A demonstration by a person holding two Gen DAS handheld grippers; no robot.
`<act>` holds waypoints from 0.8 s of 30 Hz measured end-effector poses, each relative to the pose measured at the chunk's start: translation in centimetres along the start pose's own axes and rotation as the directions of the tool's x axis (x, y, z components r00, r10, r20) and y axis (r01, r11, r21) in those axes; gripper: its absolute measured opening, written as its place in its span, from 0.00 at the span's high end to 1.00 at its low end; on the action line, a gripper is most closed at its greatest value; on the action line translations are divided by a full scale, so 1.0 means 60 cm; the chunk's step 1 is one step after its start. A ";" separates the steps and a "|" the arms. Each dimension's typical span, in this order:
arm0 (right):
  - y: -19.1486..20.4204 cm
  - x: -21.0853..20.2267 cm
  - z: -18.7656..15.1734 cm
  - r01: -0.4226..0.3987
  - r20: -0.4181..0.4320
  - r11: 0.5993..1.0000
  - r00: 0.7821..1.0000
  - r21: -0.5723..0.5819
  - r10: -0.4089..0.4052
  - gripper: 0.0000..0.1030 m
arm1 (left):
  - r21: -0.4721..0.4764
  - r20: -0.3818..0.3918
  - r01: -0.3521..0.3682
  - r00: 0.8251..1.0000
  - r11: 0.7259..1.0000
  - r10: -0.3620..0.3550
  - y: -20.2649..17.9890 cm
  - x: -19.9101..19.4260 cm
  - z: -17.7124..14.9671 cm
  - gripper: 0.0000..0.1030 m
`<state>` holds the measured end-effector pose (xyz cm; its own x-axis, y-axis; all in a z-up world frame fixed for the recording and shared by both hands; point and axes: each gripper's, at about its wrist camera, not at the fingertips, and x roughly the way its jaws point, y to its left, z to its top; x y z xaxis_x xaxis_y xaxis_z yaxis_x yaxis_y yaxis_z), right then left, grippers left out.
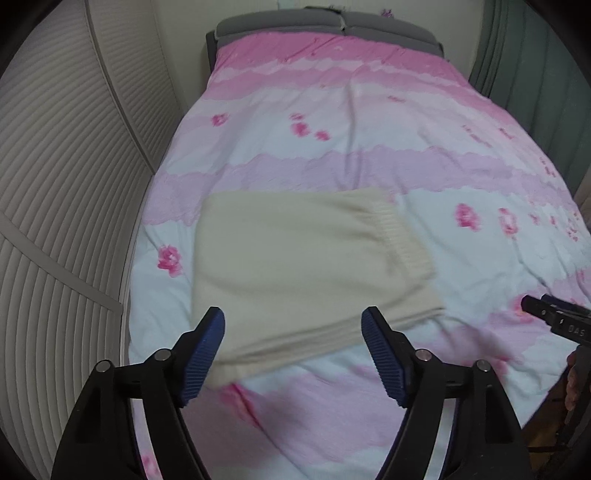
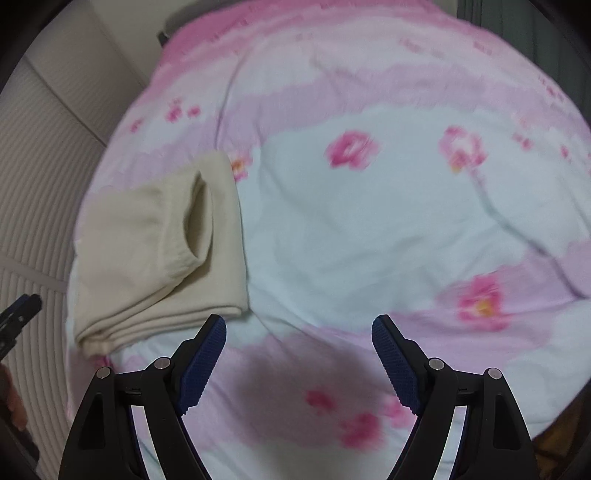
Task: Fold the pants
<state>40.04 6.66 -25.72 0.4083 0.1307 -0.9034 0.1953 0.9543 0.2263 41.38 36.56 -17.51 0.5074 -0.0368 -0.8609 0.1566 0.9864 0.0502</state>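
Cream pants [image 1: 295, 273] lie folded into a thick rectangle on the pink and white floral bedspread [image 1: 332, 122]. The ribbed waistband faces right and the stacked folded edges face me. My left gripper [image 1: 293, 321] is open and empty, held above the near edge of the pants. In the right wrist view the pants [image 2: 155, 251] sit at the left with the waist opening showing. My right gripper [image 2: 299, 328] is open and empty, over bare bedspread [image 2: 369, 221] to the right of the pants. The tip of the right gripper [image 1: 554, 319] shows at the right edge of the left wrist view.
A ribbed white wardrobe door [image 1: 55, 184] runs along the left side of the bed. A grey headboard [image 1: 332, 22] stands at the far end. A dark green curtain [image 1: 524, 66] hangs at the far right. The left gripper's tip [image 2: 18, 314] shows at the left edge.
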 end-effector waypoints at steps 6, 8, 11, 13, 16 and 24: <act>-0.061 -0.158 -0.005 0.040 0.108 0.995 0.994 -0.092 -0.030 0.10 | 0.013 0.115 0.031 0.993 0.999 -0.033 -0.117 -0.127 -0.018 0.09; -0.083 -0.207 -0.005 0.043 0.138 0.992 0.990 -0.120 -0.026 0.10 | 0.020 0.144 0.030 0.989 0.999 -0.032 -0.154 -0.162 -0.021 0.06; -0.120 -0.278 -0.016 0.045 0.189 0.988 0.982 -0.146 -0.016 0.10 | 0.041 0.204 0.009 0.979 0.999 -0.017 -0.226 -0.221 -0.033 0.01; -0.143 -0.321 -0.025 0.059 0.222 0.987 0.975 -0.151 -0.024 0.10 | 0.034 0.251 -0.010 0.968 0.999 0.001 -0.272 -0.256 -0.048 0.00; -0.182 -0.390 -0.045 0.073 0.286 0.980 0.958 -0.186 -0.017 0.10 | 0.023 0.270 -0.013 0.963 1.000 0.006 -0.334 -0.297 -0.068 0.00; -0.294 -0.543 -0.104 0.032 0.355 0.969 0.933 -0.246 0.059 0.07 | -0.035 0.314 0.046 0.949 0.998 -0.033 -0.494 -0.419 -0.125 0.00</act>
<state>17.71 -12.77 -2.57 0.7089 0.0833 -0.7004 -0.0174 0.9948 0.1007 17.65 9.45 -1.15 0.7427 -0.1177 -0.6592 0.1503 0.9886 -0.0073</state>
